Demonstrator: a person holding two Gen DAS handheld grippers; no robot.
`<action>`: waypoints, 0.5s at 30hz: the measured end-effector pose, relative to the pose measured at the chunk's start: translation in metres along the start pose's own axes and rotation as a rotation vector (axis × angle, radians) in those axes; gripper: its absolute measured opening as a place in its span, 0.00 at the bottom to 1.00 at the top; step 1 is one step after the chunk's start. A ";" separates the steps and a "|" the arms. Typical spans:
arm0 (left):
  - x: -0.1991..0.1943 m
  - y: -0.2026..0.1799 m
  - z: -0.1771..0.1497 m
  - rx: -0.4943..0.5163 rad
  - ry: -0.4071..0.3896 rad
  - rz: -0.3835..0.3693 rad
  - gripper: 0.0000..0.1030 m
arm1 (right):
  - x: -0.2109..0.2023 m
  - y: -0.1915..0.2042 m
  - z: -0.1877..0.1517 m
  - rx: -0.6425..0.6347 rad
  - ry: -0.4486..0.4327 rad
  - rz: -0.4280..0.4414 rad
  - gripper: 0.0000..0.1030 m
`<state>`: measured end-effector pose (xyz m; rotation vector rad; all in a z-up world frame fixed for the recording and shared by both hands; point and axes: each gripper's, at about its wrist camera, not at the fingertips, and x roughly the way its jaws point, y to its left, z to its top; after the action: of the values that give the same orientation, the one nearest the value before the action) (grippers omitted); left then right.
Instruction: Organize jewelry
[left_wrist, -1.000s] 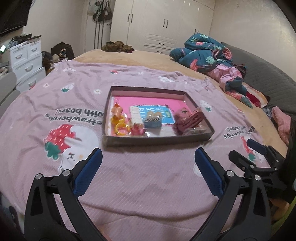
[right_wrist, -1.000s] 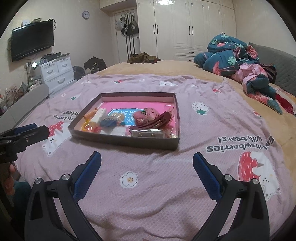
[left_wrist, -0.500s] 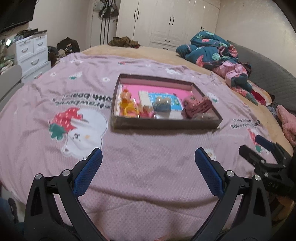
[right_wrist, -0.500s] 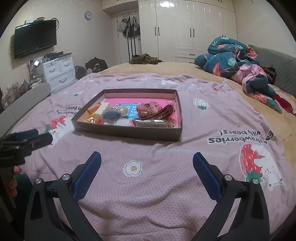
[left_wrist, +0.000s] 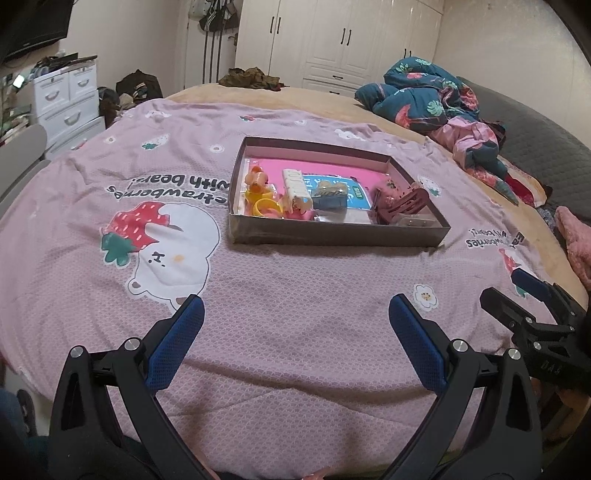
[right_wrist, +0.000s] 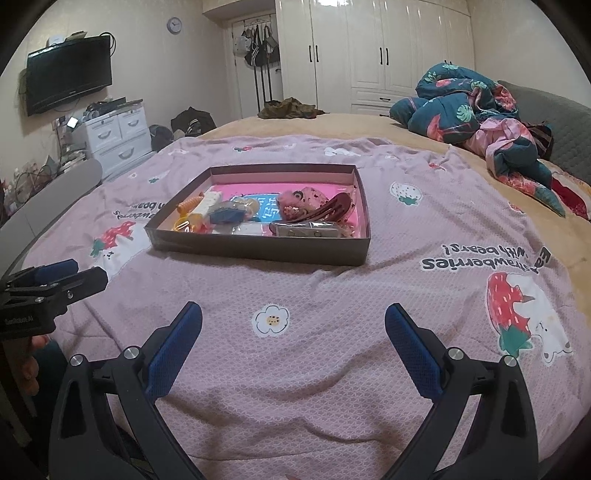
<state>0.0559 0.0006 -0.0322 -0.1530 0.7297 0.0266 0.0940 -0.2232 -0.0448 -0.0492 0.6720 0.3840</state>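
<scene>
Both tools hang spread wide and empty above the pink bedspread (left_wrist: 295, 332): the left tool (left_wrist: 295, 317) faces the box's near left corner, and the right tool (right_wrist: 293, 317) faces its near wall. Over the last second both have drawn back and lowered a little, so the shallow box (right_wrist: 258, 251) now sits farther off in each view, well apart from either tool. Inside it the jewelry lies in a loose heap: yellow rings (left_wrist: 264, 206) at the left end, a white strip (left_wrist: 295, 182), a blue card (left_wrist: 332, 194), and a dark red hair claw (right_wrist: 332, 208) beside a pink piece (right_wrist: 303, 199) at the right. Nothing lies on the bedspread outside the box. That retreat fits either a pause before reaching in or a finish with everything boxed.
</scene>
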 end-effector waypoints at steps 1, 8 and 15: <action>0.000 0.000 0.000 0.000 0.000 -0.003 0.91 | 0.000 0.000 0.000 0.001 0.001 0.001 0.96; -0.001 0.000 0.001 -0.005 -0.001 -0.001 0.91 | 0.000 0.000 0.001 0.000 0.005 0.002 0.96; -0.002 0.001 0.001 -0.005 -0.002 0.007 0.91 | 0.001 0.001 0.000 -0.003 0.013 0.008 0.96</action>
<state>0.0553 0.0023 -0.0300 -0.1550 0.7284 0.0348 0.0941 -0.2219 -0.0454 -0.0519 0.6842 0.3923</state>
